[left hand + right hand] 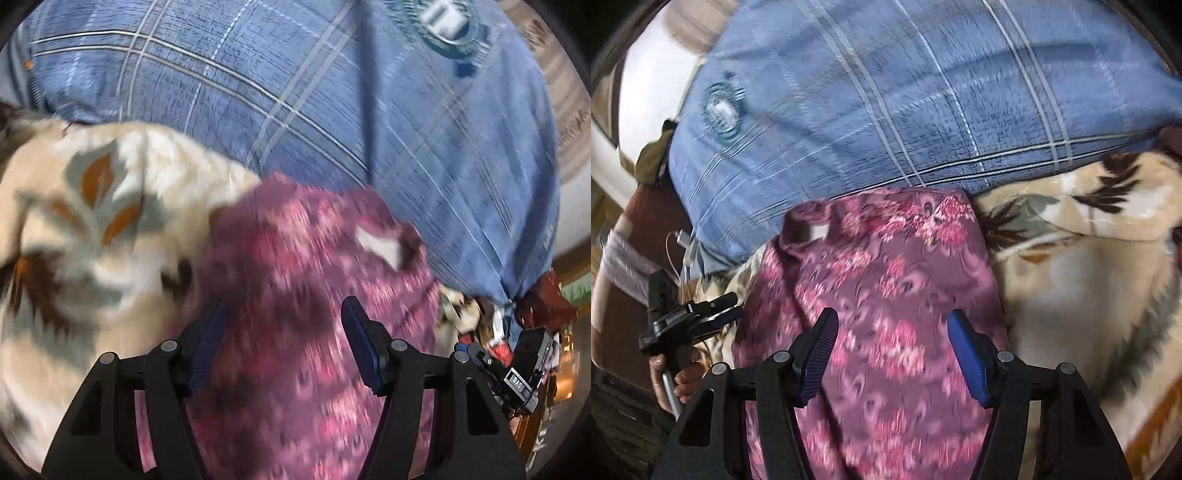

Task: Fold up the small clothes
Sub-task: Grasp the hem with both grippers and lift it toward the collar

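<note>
I'm approaching the purple floral garment (882, 295) below both tools; left gripper (284, 339) and right gripper (892, 354) gape empty. Next, I'd judge, pinching its far corners.

Garment (882, 295) on blanket (1071, 280), pillow (886, 103) behind.

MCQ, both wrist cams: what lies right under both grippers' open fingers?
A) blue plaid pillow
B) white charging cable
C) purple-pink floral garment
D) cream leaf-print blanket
C: the purple-pink floral garment fills the gap between the fingers of the right gripper and of the left gripper; the blue plaid pillow and cream blanket lie beyond and beside it.
</note>
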{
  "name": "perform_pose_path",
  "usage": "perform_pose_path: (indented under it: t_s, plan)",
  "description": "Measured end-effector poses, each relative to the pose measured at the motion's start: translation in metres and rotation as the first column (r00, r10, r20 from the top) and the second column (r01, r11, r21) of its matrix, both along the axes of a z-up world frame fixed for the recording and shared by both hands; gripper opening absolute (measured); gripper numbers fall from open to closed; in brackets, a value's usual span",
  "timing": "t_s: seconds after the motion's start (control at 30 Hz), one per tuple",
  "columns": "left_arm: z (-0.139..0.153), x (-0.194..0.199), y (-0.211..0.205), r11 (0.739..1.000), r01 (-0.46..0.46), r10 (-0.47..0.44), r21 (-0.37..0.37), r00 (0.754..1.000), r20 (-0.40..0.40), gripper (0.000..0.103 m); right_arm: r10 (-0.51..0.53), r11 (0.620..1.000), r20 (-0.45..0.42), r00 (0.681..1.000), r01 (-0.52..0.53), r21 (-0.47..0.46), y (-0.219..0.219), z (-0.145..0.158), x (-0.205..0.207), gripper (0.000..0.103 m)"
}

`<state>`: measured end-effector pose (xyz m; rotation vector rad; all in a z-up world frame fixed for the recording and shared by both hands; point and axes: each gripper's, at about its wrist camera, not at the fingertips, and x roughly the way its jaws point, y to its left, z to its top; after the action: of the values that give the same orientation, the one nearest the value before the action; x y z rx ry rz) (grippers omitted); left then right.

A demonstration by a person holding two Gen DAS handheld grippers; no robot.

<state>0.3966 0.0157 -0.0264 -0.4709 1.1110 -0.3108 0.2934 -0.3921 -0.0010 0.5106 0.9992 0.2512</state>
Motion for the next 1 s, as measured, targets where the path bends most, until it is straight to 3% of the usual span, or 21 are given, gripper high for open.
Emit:
perform_pose_path:
  t_s: [0.13,0.27,0.37,0.4,0.47,0.53,0.6,0.63,0.67,0.77,0.87,1.0]
  plan:
    - [-0.008,0.043,0.003,1.000,0.008,-0.008,-0.006,1.000,0.002,0.063,0.001,1.000,-0.036,0.999,-0.001,0.005,-0.009,-0.019,0.043,0.065]
    - [-0.018,0.076,0.006,0.999,-0.005,0.005,0.041,1.000,0.008,0.063,-0.030,0.999,-0.063,0.998,0.028,-0.027,-0.018,-0.034,0.084,0.065]
    - [-0.031,0.090,0.001,0.999,0.028,-0.026,0.037,0.998,-0.057,0.063,-0.066,0.997,-0.097,0.993,0.061,-0.046,-0.028,-0.050,0.108,0.065]
    - [-0.037,0.094,-0.003,0.998,0.054,-0.051,0.026,0.994,-0.095,0.063,-0.073,0.996,-0.100,0.992,0.068,-0.053,-0.029,-0.053,0.111,0.062]
    - [-0.039,0.096,-0.007,0.999,0.049,-0.047,0.019,0.996,-0.079,0.063,-0.086,0.995,-0.104,0.991,0.080,-0.059,-0.031,-0.058,0.115,0.055]
    - [-0.039,0.098,-0.013,0.996,0.062,-0.059,0.057,0.997,-0.051,0.062,-0.066,0.997,-0.103,0.993,0.060,-0.057,-0.026,-0.059,0.115,0.038]
    - [-0.043,0.101,-0.017,0.995,0.059,-0.053,0.079,0.996,-0.075,0.022,-0.049,0.995,-0.104,0.993,0.040,-0.091,-0.018,-0.058,0.114,0.028]
    - [-0.046,0.101,-0.016,0.996,0.061,-0.055,0.061,0.993,-0.105,0.010,-0.049,0.993,-0.104,0.993,0.038,-0.108,-0.016,-0.057,0.113,0.015]
    - [-0.044,0.099,-0.013,0.998,0.052,-0.048,0.034,0.993,-0.108,0.007,-0.045,0.992,-0.100,0.994,0.033,-0.120,-0.014,-0.054,0.111,0.011]
    - [-0.017,0.083,-0.004,0.999,0.054,-0.054,0.004,0.999,-0.004,0.006,-0.030,0.985,-0.059,0.998,0.020,-0.172,-0.008,-0.037,0.099,0.007]
    - [0.016,0.060,0.009,0.996,0.046,-0.042,-0.076,0.998,0.056,0.006,-0.031,0.983,-0.014,0.999,0.028,-0.182,-0.007,-0.017,0.083,0.006]
    - [0.072,0.001,0.022,0.987,0.107,-0.080,-0.121,0.976,0.203,0.006,-0.029,0.987,0.078,0.997,0.041,-0.156,-0.009,0.019,0.042,0.006]
